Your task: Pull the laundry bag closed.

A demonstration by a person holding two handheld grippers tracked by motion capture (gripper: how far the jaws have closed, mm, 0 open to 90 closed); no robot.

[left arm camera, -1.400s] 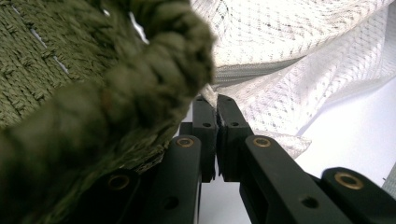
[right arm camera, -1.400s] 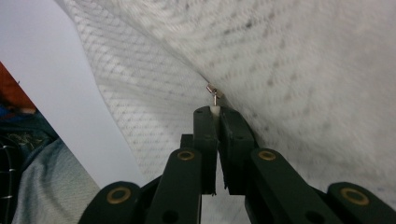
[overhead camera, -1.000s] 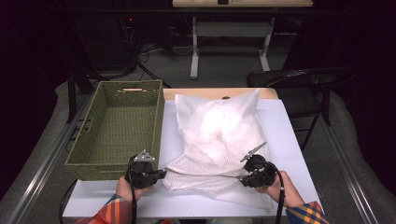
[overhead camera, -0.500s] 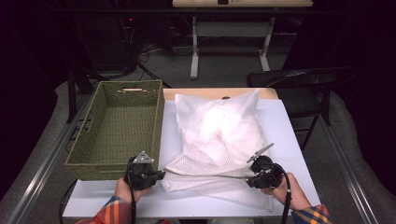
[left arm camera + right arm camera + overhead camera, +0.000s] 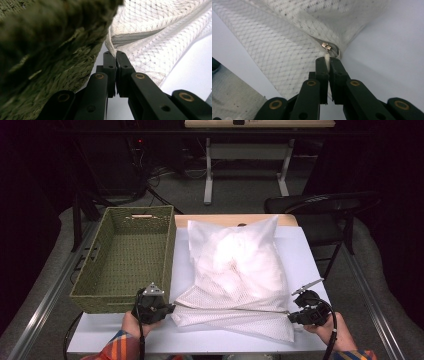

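Observation:
A white mesh laundry bag stuffed with white cloth lies on the white table, its zipped edge toward the person. My left gripper is shut on the bag's left corner by the end of the zipper, right beside the basket. My right gripper is shut on the white zipper pull at the bag's right corner, just below the metal slider. The zipper runs taut between the two grippers.
A green woven basket stands empty at the left of the table, its near wall close against my left gripper. A black folding chair is behind the table's right corner. A desk frame stands farther back.
My right gripper has moved right along the bag's near edge with the zipper pull, and the zipper now stretches across the bag. The left gripper has stayed at the left corner.

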